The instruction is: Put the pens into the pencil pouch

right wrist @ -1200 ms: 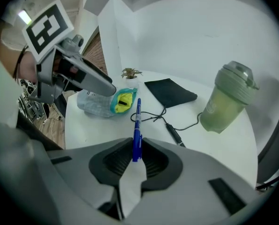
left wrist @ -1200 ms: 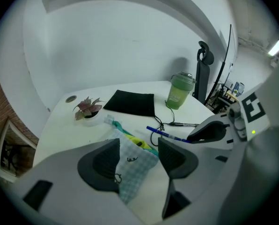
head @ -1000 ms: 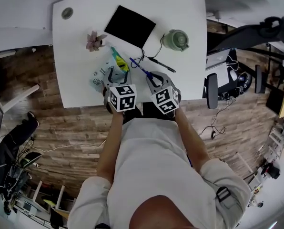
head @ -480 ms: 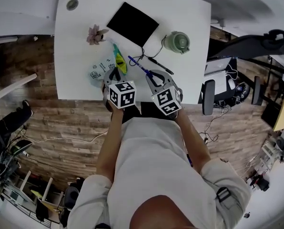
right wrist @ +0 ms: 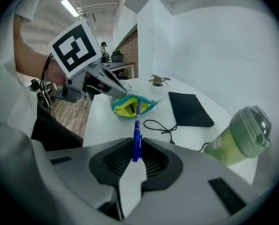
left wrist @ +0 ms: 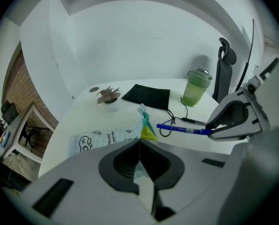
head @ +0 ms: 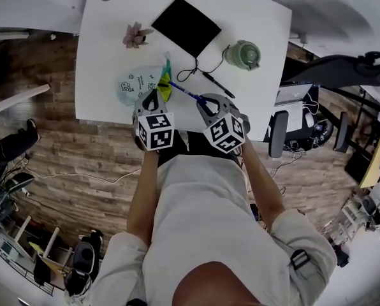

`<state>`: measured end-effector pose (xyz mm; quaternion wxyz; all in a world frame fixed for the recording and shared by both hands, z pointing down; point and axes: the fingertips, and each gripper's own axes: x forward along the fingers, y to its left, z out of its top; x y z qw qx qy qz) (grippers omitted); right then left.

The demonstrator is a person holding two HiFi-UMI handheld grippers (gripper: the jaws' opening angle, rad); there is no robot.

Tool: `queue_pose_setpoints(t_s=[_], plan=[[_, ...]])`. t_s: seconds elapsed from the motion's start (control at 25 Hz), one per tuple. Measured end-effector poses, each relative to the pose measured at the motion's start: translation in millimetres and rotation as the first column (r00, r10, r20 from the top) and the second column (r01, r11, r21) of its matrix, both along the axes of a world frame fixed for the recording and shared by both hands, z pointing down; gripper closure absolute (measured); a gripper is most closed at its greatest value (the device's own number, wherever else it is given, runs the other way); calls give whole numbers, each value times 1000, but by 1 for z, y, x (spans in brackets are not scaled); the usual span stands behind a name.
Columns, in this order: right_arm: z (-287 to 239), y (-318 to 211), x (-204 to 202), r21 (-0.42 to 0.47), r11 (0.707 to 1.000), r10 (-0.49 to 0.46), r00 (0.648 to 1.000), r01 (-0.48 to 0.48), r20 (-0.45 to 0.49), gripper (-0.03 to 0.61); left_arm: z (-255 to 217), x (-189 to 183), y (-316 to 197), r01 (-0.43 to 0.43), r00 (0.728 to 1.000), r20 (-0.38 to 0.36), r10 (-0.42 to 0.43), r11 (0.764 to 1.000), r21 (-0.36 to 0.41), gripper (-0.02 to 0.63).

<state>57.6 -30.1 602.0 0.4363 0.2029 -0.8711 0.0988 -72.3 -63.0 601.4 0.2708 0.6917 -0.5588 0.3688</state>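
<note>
Since a second ago my left gripper (left wrist: 139, 143) has snapped shut on the near lip of the pencil pouch (head: 134, 85) and lifted it slightly, so its yellow-lined mouth gapes open on the white counter (head: 254, 24). My right gripper (right wrist: 135, 149) is clamped tight on the blue pen (right wrist: 136, 125), whose tip is right at that mouth (a black pen (head: 217, 85) lies further back, well apart). I judge this the insertion step: next I must slide the pen lengthwise into the opening while the lip stays raised, then release.
</note>
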Motion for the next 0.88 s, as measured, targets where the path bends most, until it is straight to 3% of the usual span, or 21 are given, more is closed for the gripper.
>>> queue_pose_setpoints(t_s=[0.44, 0.88], plan=[[11, 11, -22, -29, 986, -165, 984, 164, -67, 517, -16, 1, 8, -27, 998, -58, 29, 999, 34, 618], [18, -1, -49, -33, 974, -225, 971, 223, -80, 517, -25, 6, 7, -87, 985, -148, 93, 995, 44, 618]])
